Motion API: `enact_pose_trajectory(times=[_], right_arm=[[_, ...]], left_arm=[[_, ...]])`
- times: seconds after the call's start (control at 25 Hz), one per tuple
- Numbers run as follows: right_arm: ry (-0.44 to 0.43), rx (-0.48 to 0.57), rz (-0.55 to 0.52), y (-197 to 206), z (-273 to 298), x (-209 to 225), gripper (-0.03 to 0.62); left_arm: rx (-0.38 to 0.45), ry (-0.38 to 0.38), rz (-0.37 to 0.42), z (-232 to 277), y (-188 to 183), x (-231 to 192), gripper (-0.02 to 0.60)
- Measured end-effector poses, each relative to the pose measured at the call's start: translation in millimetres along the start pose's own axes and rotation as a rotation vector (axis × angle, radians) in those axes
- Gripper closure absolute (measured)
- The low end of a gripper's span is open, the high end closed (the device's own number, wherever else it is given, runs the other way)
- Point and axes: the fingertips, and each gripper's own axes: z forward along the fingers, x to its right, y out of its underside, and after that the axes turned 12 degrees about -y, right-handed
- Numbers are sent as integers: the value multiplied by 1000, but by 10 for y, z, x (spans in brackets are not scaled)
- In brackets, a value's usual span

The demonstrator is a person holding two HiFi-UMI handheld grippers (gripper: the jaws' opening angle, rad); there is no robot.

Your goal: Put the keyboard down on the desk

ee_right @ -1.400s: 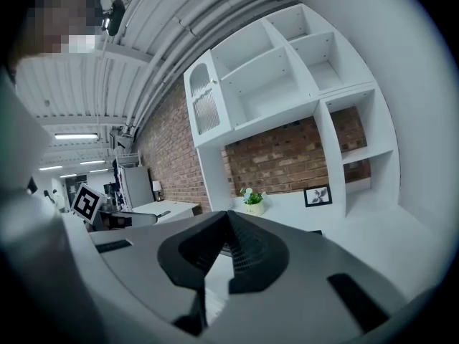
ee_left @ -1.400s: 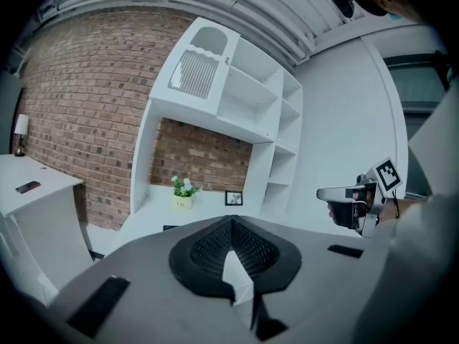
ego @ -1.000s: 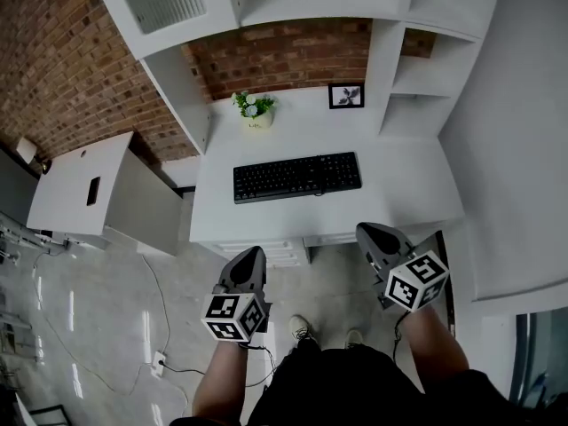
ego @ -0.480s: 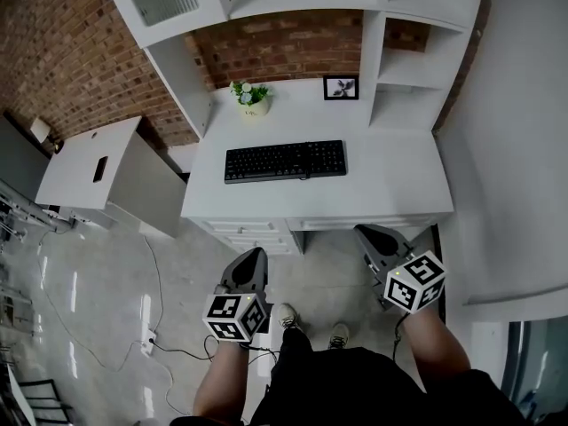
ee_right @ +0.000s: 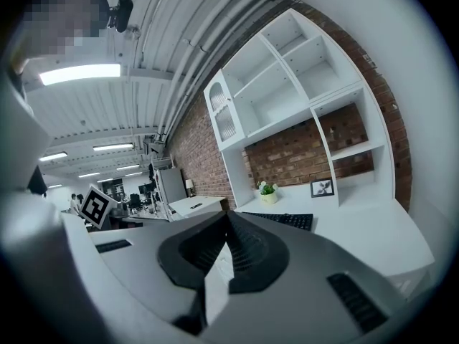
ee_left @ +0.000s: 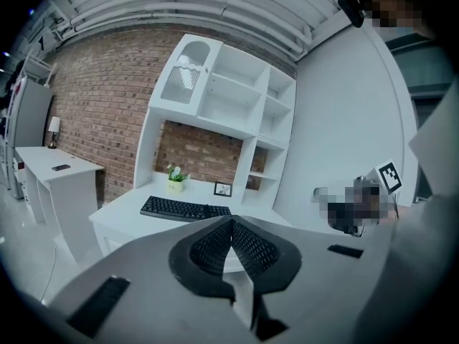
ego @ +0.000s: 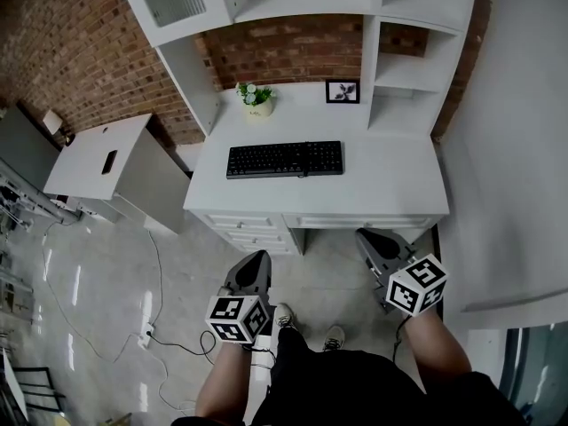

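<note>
Nearest me, my left tool (ego: 256, 257) and right tool (ego: 367, 236) hang over the floor, short of the white desk surface (ego: 390, 185). Both are pressed fully together with nothing between them. The long black plastic keyboard (ego: 284, 160) already lies flat near the middle of the surface, parallel to its front edge and well apart from both tools. I judge it light and stiff, a thin slab that won't sag. Its keycaps give and could pop off, so I'd take it by its two short ends, one tool each. Behind it stand a small potted plant (ego: 256, 101) and a black picture frame (ego: 343, 91).
</note>
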Motion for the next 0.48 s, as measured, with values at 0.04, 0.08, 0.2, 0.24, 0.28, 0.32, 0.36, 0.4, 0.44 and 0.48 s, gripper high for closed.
enact_pose_trajectory(times=[0.04, 0.08, 0.2, 0.24, 0.28, 0.32, 0.36, 0.4, 0.44, 0.48], right_arm=[[-2, 1, -1, 2, -18, -5, 576], [-4, 2, -2, 5, -35, -11, 577], [-5, 5, -1, 5, -92, -32, 577], [-4, 6, 0, -1, -110, -34, 577], [-3, 8, 1, -7, -125, -31, 576], [-2, 10, 1, -11, -138, -22, 576], [-1, 11, 0, -12, -149, -11, 576], [0, 12, 0, -10, -159, 0, 576], [1, 13, 1, -7, -170, 5, 576], [2, 13, 1, -4, -180, 7, 576]], left_arm=[[2, -1, -1, -15, 0, 16, 563], [4, -1, -1, -29, 0, 31, 563], [5, -2, 0, -70, -8, 74, 563], [5, -2, 0, -78, -14, 88, 563], [5, -3, 0, -81, -20, 101, 563], [5, -3, -1, -79, -25, 112, 563], [7, -3, -1, -73, -27, 120, 563], [9, -3, 0, -69, -25, 124, 563], [10, -3, 0, -68, -20, 128, 563], [9, -3, 0, -72, -15, 132, 563]])
